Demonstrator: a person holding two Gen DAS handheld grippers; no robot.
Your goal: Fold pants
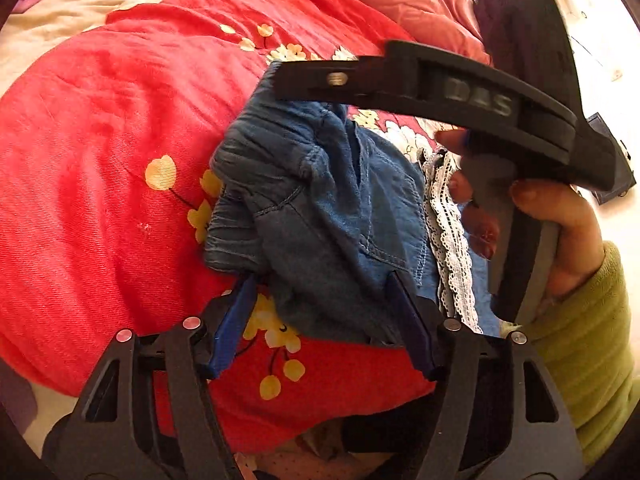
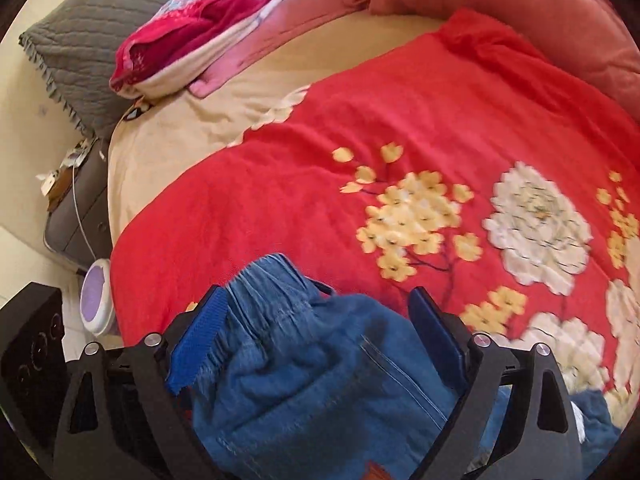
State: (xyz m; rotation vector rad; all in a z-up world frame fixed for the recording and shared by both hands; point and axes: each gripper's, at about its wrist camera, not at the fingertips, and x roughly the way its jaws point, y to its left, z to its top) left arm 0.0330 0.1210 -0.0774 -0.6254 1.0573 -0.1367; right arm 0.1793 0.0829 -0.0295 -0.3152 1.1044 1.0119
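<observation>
- The pants (image 1: 320, 208) are blue denim, and they are lying in a bunched heap on a red blanket (image 1: 100, 160) with yellow and white flowers, which is covering a bed.
- In the left wrist view, the pants are sitting in the middle, with the stretchy waistband at about 9 o'clock of the heap.
- The left gripper (image 1: 324, 316) is standing partly open at 6 o'clock, with a fold of the pants lying between its two blue pads.
- I cannot tell if those pads are pressing on the cloth.
- A strip of white lace (image 1: 448, 232) is lying just beside the pants at 3 o'clock.
- A hand (image 1: 560, 232) in a green sleeve (image 1: 588, 344) is holding the handle of the right gripper's black tool at 3 o'clock in the left wrist view.
- In the right wrist view, the pants (image 2: 320, 380) are filling the bottom, at 6 o'clock.
- The right gripper (image 2: 320, 320) is standing wide open, with the waistband and cloth lying between its pads.
- The left pad is touching the waistband, and the right pad is just beside the cloth.
- A grey pillow (image 2: 100, 28) is lying at 10 o'clock, far from the pants.
- A pink and blue folded blanket (image 2: 208, 20) is lying at 11 o'clock.
</observation>
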